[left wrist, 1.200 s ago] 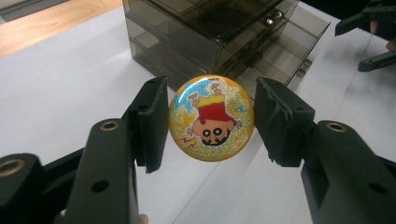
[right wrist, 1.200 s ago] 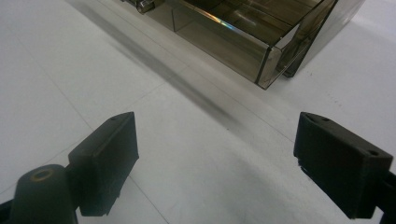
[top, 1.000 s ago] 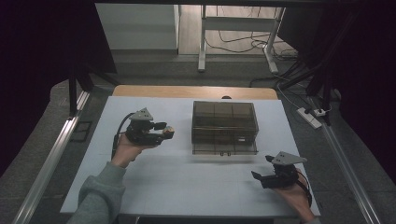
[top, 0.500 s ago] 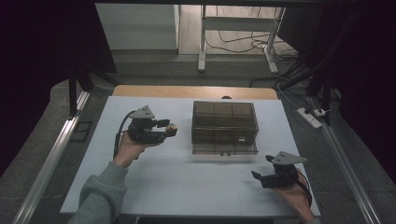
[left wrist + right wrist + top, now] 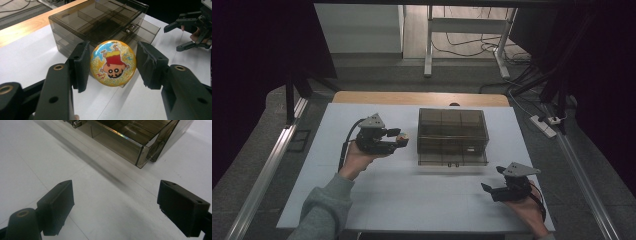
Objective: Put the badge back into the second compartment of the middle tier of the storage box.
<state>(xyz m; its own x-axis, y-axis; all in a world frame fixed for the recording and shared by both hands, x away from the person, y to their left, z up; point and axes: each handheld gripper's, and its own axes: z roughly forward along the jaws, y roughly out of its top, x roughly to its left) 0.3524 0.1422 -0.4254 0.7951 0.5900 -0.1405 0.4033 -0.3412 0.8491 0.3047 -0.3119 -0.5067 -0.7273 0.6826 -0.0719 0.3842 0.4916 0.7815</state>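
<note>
A person seated at a white table (image 5: pixel 412 200) works two hand-held tools beside a smoky transparent drawer box (image 5: pixel 452 131), which sits at the middle of the table toward 12 o'clock, its lowest drawer (image 5: pixel 453 159) pulled out toward the person. The left tool (image 5: pixel 398 140), raised at 9 o'clock of the box and just beside it, points at the box's left wall and grips a round yellow badge (image 5: pixel 113 63) by its edges. In the left gripper view the badge's glittery face carries a cartoon child in a red shirt, seen upside down; the left pad touches its rim, while a thin gap shows on the right, so whether both pads bear on it cannot be told. The grey-sleeved left arm (image 5: pixel 324 210) enters from 7 o'clock. The right tool (image 5: pixel 493 181) rests low at 5 o'clock of the box, near the table's front right corner and well apart from it, its jaws spread wide and empty. In the right gripper view those jaws frame bare table, with the corner of the open drawer (image 5: pixel 130 137) at 12 o'clock. Beyond the table's far edge, cables (image 5: pixel 462 47) lie on the floor.
</note>
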